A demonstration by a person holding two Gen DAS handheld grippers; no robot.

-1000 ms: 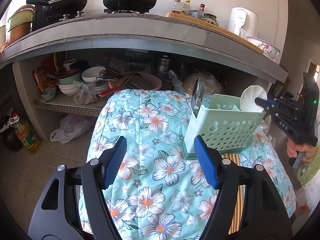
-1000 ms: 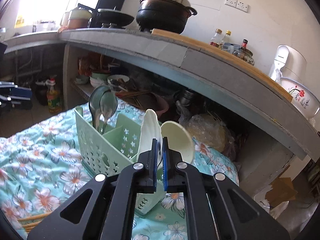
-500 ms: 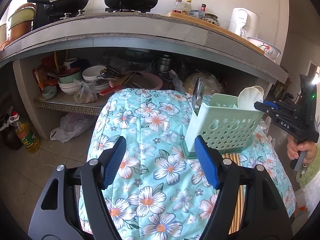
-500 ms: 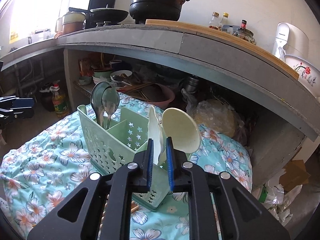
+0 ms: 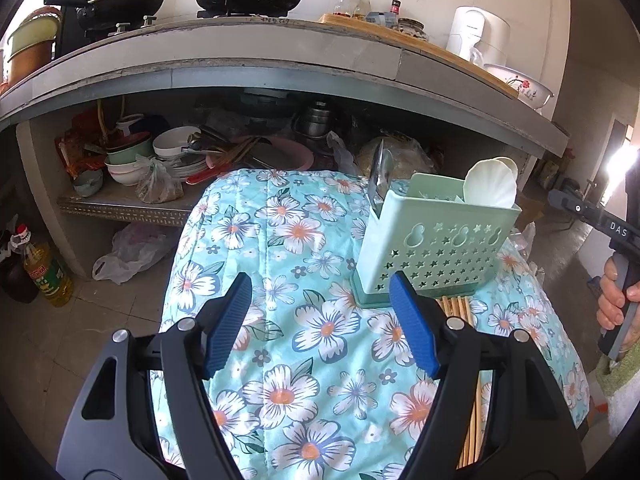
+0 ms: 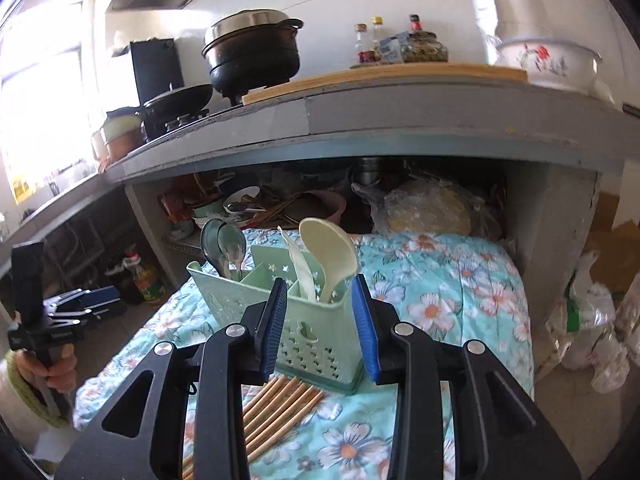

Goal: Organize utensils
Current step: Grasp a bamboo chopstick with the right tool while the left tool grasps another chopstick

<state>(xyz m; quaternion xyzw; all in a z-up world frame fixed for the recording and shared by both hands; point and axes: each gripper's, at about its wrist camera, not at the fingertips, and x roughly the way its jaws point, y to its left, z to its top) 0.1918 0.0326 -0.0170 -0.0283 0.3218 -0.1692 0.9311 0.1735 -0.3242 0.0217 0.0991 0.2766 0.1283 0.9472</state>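
Standing near the floral cloth's (image 5: 304, 240) far right corner, the green utensil caddy (image 6: 304, 320) holds two cream ladles (image 6: 330, 252) and metal spoons (image 6: 224, 244); chopsticks (image 6: 276, 408) lie against its near side. The right gripper (image 6: 320, 320) has just been opening, empty; the left gripper (image 5: 320, 320) gapes wide, empty.

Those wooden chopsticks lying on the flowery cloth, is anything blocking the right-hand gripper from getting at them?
Nothing visible does. The chopsticks lie bare on the cloth, in front of the green caddy, just below the right gripper, whose jaws have just been opening and hold nothing.
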